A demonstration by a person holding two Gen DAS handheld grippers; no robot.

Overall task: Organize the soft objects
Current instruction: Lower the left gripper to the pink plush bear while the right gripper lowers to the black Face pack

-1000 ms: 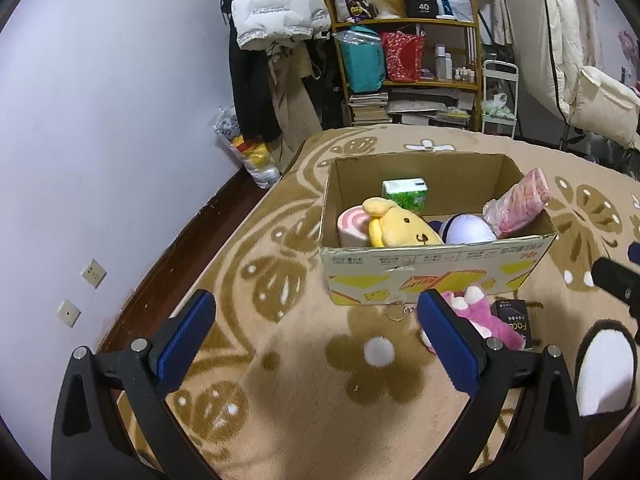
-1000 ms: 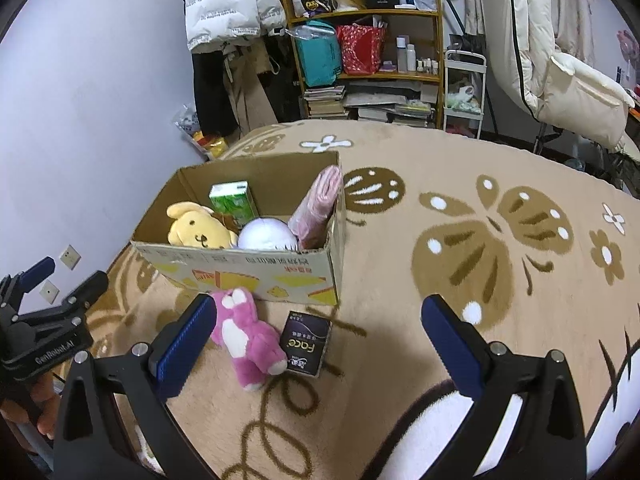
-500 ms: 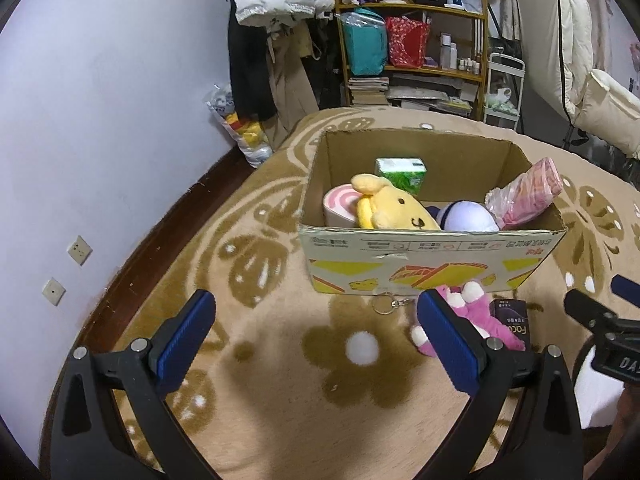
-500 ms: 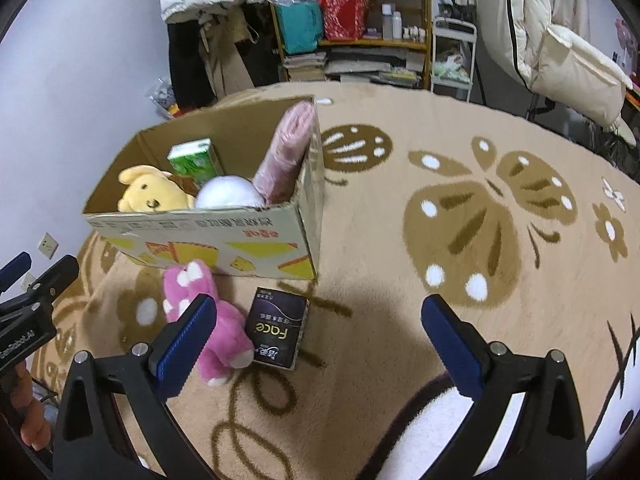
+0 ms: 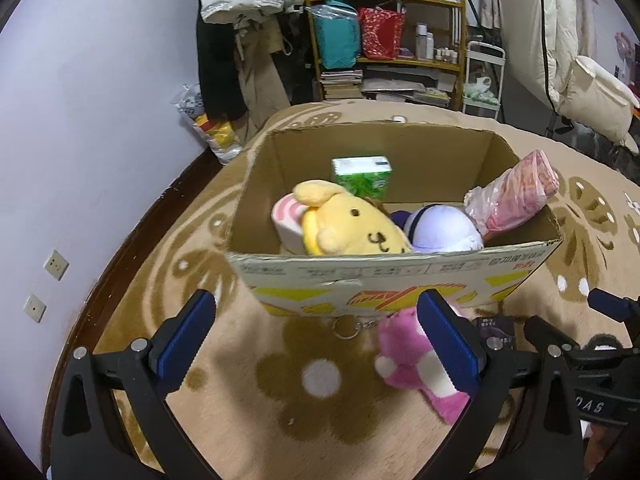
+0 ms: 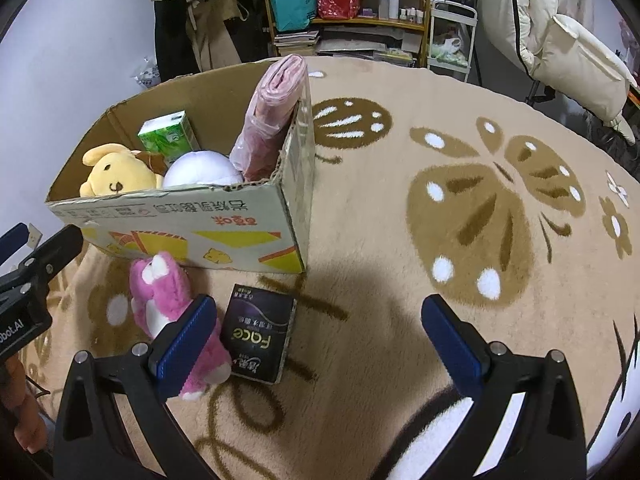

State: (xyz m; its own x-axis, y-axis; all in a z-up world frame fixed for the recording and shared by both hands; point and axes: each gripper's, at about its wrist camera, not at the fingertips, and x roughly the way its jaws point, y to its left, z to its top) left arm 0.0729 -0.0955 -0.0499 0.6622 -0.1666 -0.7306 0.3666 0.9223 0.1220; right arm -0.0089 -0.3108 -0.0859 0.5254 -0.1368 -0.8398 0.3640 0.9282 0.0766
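Note:
A cardboard box (image 5: 400, 276) (image 6: 192, 220) stands on the patterned carpet. It holds a yellow dog plush (image 5: 352, 228) (image 6: 116, 172), a white round plush (image 5: 444, 228) (image 6: 204, 170), a green tissue pack (image 5: 362, 174) (image 6: 168, 136) and a pink wrapped roll (image 5: 516, 196) (image 6: 272, 120). A pink plush (image 5: 416, 360) (image 6: 172, 308) lies on the carpet in front of the box, beside a black "Face" pack (image 6: 260, 332). My left gripper (image 5: 320, 344) is open and empty, low before the box. My right gripper (image 6: 316, 344) is open and empty over the black pack.
A key ring (image 5: 346, 326) lies at the box's front edge. A wooden shelf (image 5: 384, 40) with bags, hanging coats and a white cart (image 5: 480, 76) stand behind. The wall (image 5: 80, 120) with sockets runs along the left.
Both grippers have moved forward and lower toward the box and the pink plush, which now look larger. Both stay open.

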